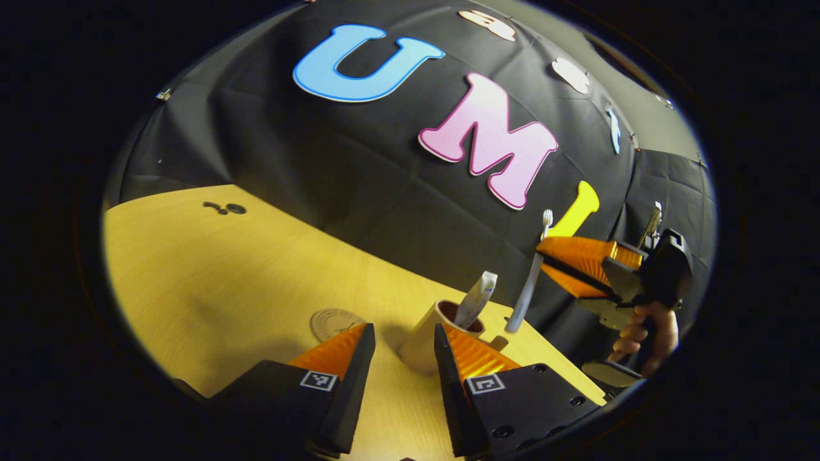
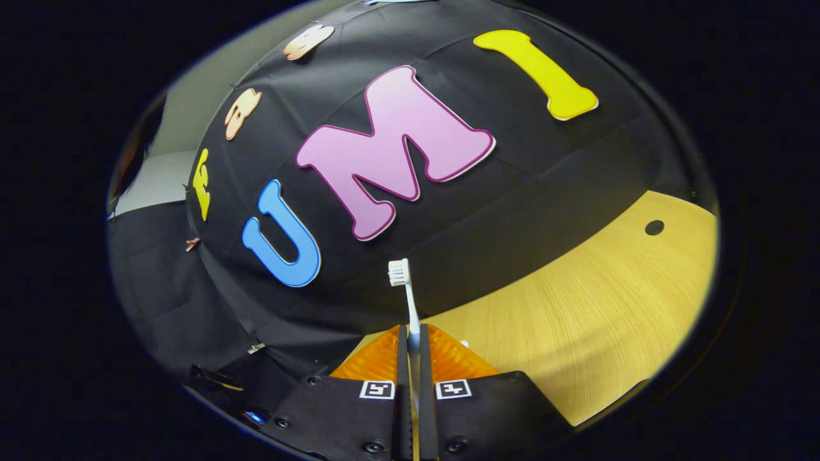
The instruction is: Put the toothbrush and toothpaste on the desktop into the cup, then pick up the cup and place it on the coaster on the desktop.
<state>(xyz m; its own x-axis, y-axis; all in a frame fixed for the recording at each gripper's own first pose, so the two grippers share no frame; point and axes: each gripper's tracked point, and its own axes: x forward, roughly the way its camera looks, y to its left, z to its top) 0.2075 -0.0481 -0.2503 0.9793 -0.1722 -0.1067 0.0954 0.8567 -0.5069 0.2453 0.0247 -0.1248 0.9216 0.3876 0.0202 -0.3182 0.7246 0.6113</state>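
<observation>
Toothbrush (image 2: 410,314) upright, pinched between right tongs (image 2: 413,358), bristles up.

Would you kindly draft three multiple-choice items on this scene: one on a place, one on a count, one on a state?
1. Where is the toothpaste?
A. Flat on the table
B. Standing in the cup
C. On the coaster

2. How many things are inside the cup?
A. One
B. Two
C. None

3. What is the state of the right tool?
A. Open and empty
B. Shut on the toothbrush
C. Shut on the cup

Answers:
1 B: the left gripper view shows the tube rising from the cup's mouth.
2 A: the tube alone is in it; the toothbrush is held up in the air to the side of the cup.
3 B: the right gripper view shows both fingers pressed on the brush handle, bristles up.
</observation>
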